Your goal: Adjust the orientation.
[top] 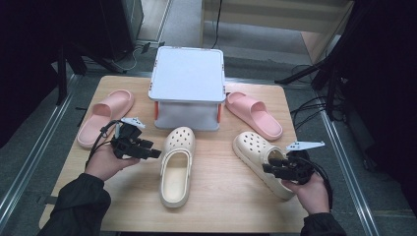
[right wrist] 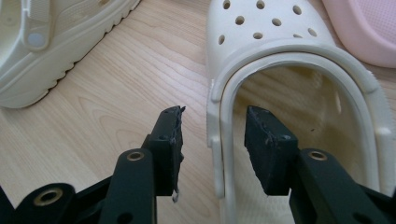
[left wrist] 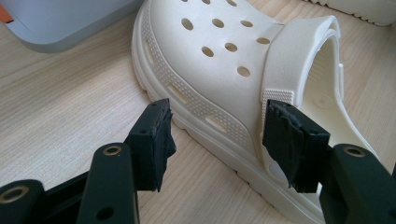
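Note:
Two cream clogs lie on the wooden table [top: 221,196]. The left clog [top: 177,162] points away from me, and my left gripper [top: 153,149] sits at its left side. In the left gripper view the open jaws of that gripper [left wrist: 219,135] straddle the clog's [left wrist: 219,60] side wall near the strap rivet, and neither pad presses on it. The right clog [top: 255,150] lies angled. My right gripper [top: 268,165] is at its heel end. In the right gripper view its open jaws [right wrist: 215,140] stand either side of the clog's [right wrist: 261,32] wall and strap, one pad [right wrist: 266,149] inside the shoe.
A white box [top: 188,81] with orange side clips stands at the back middle. A pink slide [top: 105,115] lies to its left and another pink slide [top: 253,114] to its right, close to the right clog. Dark stands and cables surround the table.

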`<control>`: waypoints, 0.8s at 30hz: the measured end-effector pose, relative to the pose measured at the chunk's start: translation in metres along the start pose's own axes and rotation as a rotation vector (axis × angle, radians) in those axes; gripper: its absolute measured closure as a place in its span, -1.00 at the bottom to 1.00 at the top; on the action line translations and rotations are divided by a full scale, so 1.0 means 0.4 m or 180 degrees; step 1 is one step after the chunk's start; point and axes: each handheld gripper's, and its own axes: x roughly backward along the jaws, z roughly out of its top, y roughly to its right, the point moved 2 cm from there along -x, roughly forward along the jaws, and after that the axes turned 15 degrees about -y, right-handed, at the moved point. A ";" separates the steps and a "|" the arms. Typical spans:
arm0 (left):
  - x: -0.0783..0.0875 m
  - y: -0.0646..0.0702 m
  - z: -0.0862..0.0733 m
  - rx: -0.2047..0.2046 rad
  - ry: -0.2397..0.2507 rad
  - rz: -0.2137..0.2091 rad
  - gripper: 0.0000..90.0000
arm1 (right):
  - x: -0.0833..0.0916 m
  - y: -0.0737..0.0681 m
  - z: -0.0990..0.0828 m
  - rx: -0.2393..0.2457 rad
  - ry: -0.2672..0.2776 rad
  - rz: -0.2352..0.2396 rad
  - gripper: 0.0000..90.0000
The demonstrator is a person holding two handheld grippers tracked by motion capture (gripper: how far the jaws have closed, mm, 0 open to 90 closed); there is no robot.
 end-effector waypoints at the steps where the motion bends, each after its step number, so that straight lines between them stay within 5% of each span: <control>1: -0.001 0.000 -0.001 -0.0010 -0.0008 -0.0008 -0.08 | -0.015 0.006 0.007 -0.0015 -0.0045 0.0011 0.30; 11: 0.000 -0.001 -0.012 0.0008 -0.0018 -0.0004 -0.07 | -0.068 0.018 0.042 -0.0015 -0.0193 0.0116 0.71; 15: 0.005 0.000 -0.018 0.0015 -0.0003 0.0000 -0.01 | -0.059 0.002 0.055 0.0005 -0.0222 -0.0040 0.73; 20: 0.023 0.006 -0.023 0.0042 0.0115 0.0011 0.13 | -0.044 -0.013 0.080 -0.0075 -0.0127 -0.0016 0.73; 24: 0.024 0.007 -0.030 0.0053 0.0094 0.0012 0.13 | -0.049 -0.052 0.107 0.0002 -0.0112 0.0003 0.73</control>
